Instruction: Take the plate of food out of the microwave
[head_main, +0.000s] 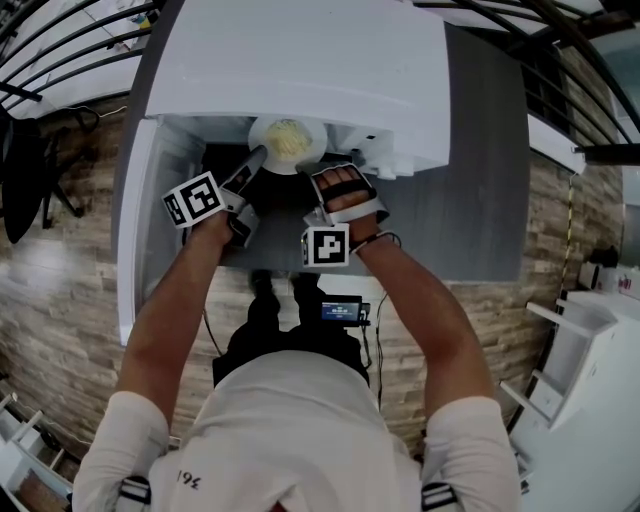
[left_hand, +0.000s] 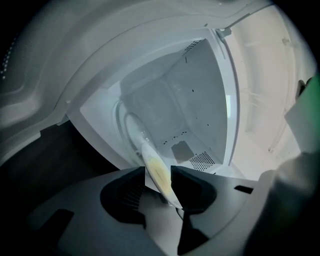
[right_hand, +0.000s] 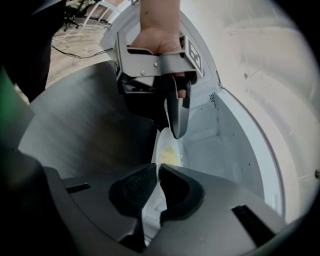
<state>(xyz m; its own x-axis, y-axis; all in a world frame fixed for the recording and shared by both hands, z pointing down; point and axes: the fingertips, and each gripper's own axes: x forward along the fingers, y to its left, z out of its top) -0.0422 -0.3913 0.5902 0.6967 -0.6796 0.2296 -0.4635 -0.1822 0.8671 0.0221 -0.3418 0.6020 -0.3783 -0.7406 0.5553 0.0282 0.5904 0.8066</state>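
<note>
Just inside microwave (head_main: 300, 60) mouth: plate (head_main: 287, 143) with food. Right gripper (right_hand: 156, 176) pinches its rim; left gripper (left_hand: 158, 176) jaws spread, straddling rim. Step: grasping. Next, probably: close left, draw out level.

Plate (left_hand: 152, 162): rim passes between left gripper (left_hand: 158, 169) jaws, its lower edge lost behind them | food (right_hand: 170, 156): pale yellow blur just beyond right gripper (right_hand: 158, 167) jaws, kind unreadable | head view: right gripper's jaws covered by the hand (head_main: 345, 195) above them; microwave (head_main: 300, 70) roof hides the cavity ahead of both jaws
</note>
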